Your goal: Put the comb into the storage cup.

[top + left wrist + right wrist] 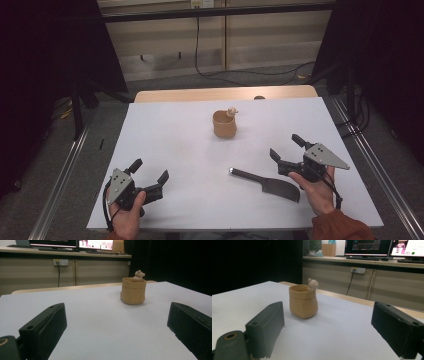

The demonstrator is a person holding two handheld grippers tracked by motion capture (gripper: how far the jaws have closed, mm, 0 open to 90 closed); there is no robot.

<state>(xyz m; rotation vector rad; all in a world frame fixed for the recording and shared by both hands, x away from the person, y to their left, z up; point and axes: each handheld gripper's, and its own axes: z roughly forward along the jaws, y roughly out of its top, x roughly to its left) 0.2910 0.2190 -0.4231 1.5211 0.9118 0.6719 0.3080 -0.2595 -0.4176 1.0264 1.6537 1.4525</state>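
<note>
A tan cup (224, 124) with a small bear figure on its rim stands upright past the middle of the white table (175, 145); the cup (133, 290) lies ahead of my left gripper and the cup (303, 301) ahead of my right one. A dark cleaver-like knife (267, 183) lies flat at the front right. My right gripper (286, 149) hovers just right of the knife's blade, jaws wide apart with nothing between them. At the front left my left gripper (149, 170) is open and empty.
The white sheet covers a wooden tabletop whose far edge (225, 93) shows behind it. Metal rails (60, 175) run along both sides on the floor. Cables (240, 74) and a low cabinet lie beyond the table.
</note>
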